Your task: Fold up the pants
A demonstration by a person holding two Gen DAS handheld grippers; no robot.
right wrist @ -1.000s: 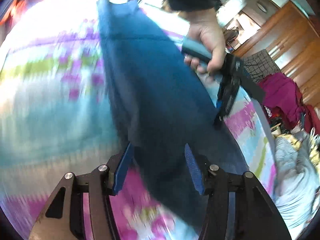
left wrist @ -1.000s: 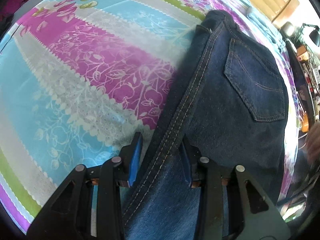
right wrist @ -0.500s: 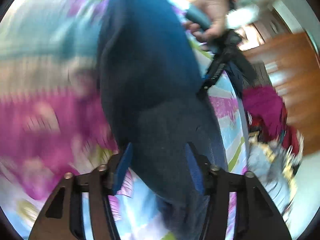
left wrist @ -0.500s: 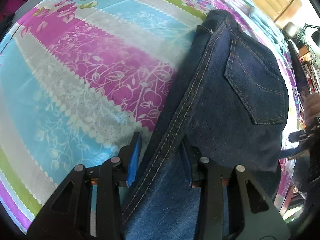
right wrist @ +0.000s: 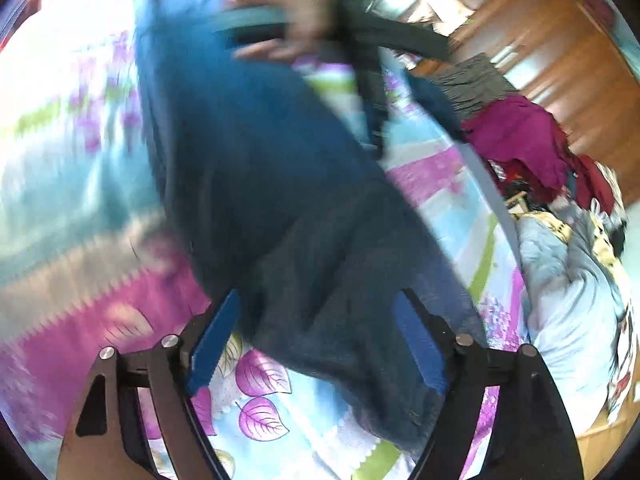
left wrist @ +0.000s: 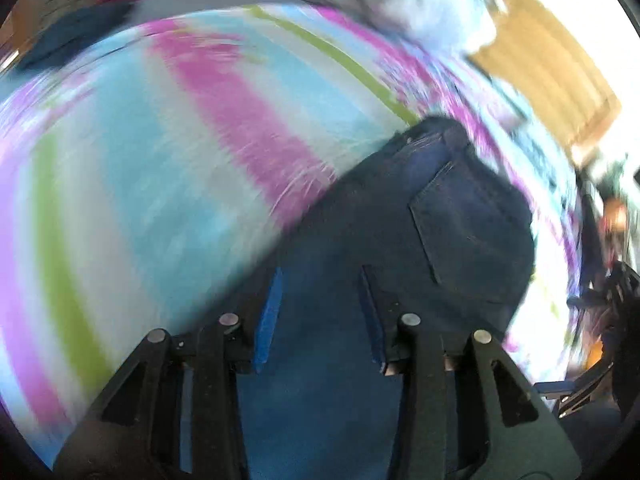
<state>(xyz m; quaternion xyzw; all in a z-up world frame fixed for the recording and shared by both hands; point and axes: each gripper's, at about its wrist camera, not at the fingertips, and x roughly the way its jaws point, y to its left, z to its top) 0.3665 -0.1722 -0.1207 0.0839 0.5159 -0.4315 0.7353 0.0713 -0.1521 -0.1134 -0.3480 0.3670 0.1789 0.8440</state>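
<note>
Right gripper (right wrist: 316,344): fingers (right wrist: 212,340) have just been opening and now stand wide, blue pads clear of the cloth on both sides; the jeans (right wrist: 280,184) lie between them but are not pinched. Left gripper (left wrist: 316,312): fingers (left wrist: 269,320) have just been opening a little, gap moderate; denim fills the gap, but motion blur hides whether the pads press on it, so grip can't be confirmed. In the left wrist view the jeans (left wrist: 460,232) run from between the fingers up and right, back pocket (left wrist: 468,236) facing up, waistband end at the top. They lie on the bed, on a striped floral bedsheet (left wrist: 160,160) in cyan, magenta, grey and green. In the right wrist view the denim stretches away to the person's hand (right wrist: 296,28), blurred, at the top, on the other gripper's handle. Past the right bed edge: a maroon garment (right wrist: 524,140), a grey-blue quilt (right wrist: 572,304), wooden cabinets (right wrist: 568,40).
</note>
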